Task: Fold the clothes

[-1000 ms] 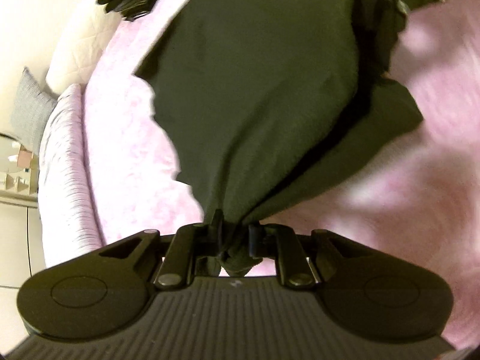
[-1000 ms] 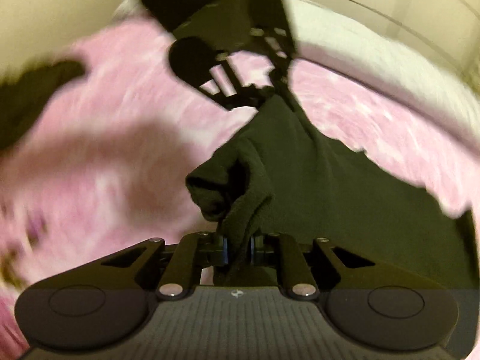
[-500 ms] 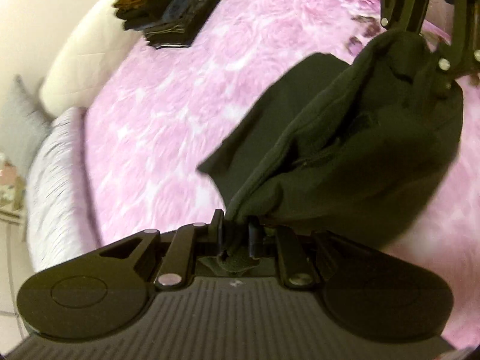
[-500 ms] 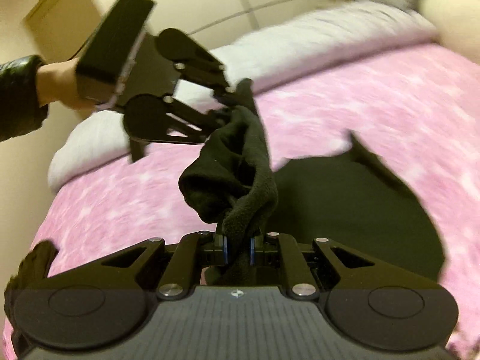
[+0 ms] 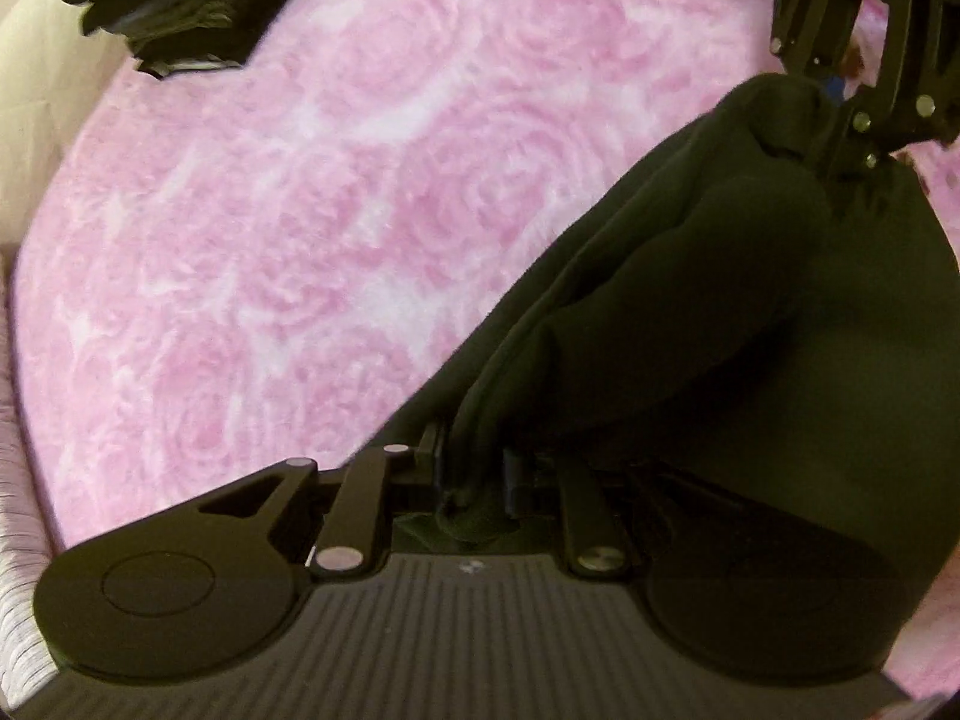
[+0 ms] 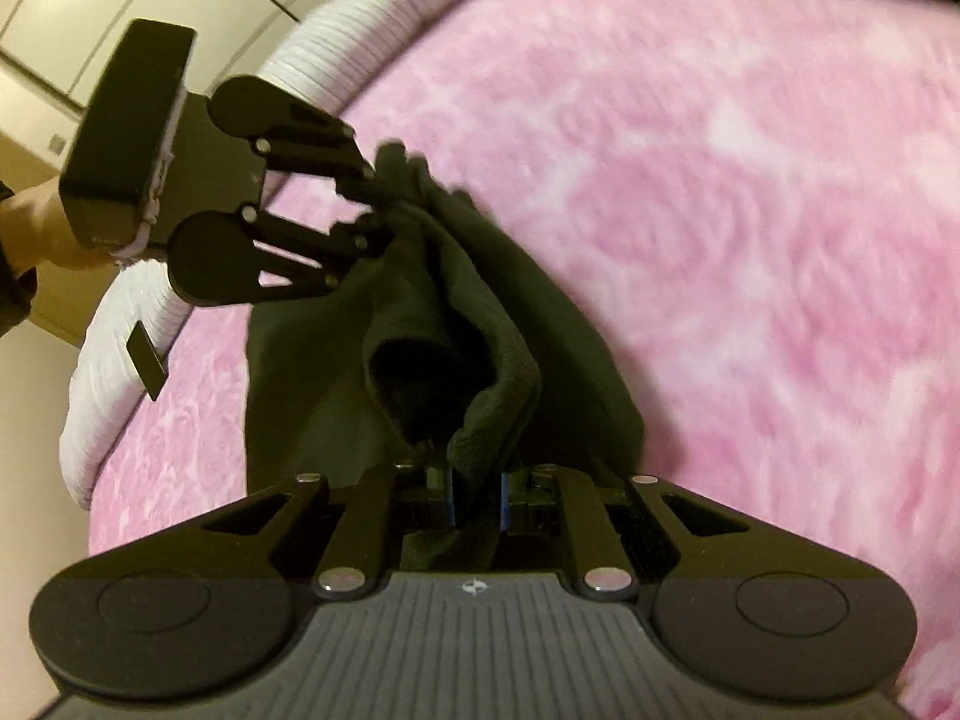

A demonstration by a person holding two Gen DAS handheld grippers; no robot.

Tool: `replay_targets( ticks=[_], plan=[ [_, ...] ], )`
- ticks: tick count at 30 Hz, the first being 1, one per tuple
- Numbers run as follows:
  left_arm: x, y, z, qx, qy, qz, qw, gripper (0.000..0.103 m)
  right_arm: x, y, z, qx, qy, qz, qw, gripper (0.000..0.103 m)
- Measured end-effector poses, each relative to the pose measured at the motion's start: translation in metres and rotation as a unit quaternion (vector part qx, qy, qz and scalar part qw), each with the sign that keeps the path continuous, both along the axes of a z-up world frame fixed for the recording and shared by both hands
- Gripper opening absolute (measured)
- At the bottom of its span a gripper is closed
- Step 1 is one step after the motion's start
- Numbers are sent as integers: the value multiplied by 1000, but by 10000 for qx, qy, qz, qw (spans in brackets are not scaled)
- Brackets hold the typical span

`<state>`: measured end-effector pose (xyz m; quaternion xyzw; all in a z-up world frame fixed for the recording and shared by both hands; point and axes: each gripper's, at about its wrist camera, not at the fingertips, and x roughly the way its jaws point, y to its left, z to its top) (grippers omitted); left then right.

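Dark garment (image 5: 720, 312) bunched on the pink bed (image 5: 360, 180), stretched between left gripper (image 5: 474, 468) and right gripper (image 6: 477, 492), both jaws easing open, cloth between them.

We see a bed (image 5: 360, 240) covered by a pink, rose-patterned plush blanket (image 6: 750, 240). A dark garment (image 5: 750, 330) lies bunched on it. A stack of dark folded clothes (image 5: 180, 6) sits well apart near one edge, and a pale ribbed bolster (image 6: 120, 360) lines another.
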<state>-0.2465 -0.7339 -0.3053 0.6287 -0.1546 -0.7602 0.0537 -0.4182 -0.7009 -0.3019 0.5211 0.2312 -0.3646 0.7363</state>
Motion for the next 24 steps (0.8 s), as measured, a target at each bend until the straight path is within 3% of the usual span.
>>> replay_targets(
  ticks=[3,5,7,10,13,17,20,22,24],
  plan=[
    [5,-6,5,93,212,300,9993,26,-10,-1,-5,104,-14,-187,9998,21],
    [15,-15,18,291,561,667,9958,36,-16,3,0,67,58,-256,9996,25],
    [29,-23,37,386,904,1086,9892,46,-20,7,9,-21,168,-296,9994,28],
    [53,-29,60,454,1274,1655,9769,46,-20,10,24,-307,409,-356,9981,31],
    [67,-31,65,743,1595,2181,9599,46,-14,11,38,-711,650,-400,9945,31],
    [61,-30,42,1018,1773,2569,9446,44,4,-3,34,-957,655,-256,9929,30],
    [50,-36,13,979,1772,2947,9339,43,16,-17,23,-1069,816,-24,9909,29],
    [45,-45,-4,1009,1790,3276,9222,47,16,-25,13,-1035,1053,-50,9890,23],
    [44,-56,-12,1091,1891,3555,9088,51,9,-30,7,-920,1268,-269,9873,26]
  ],
)
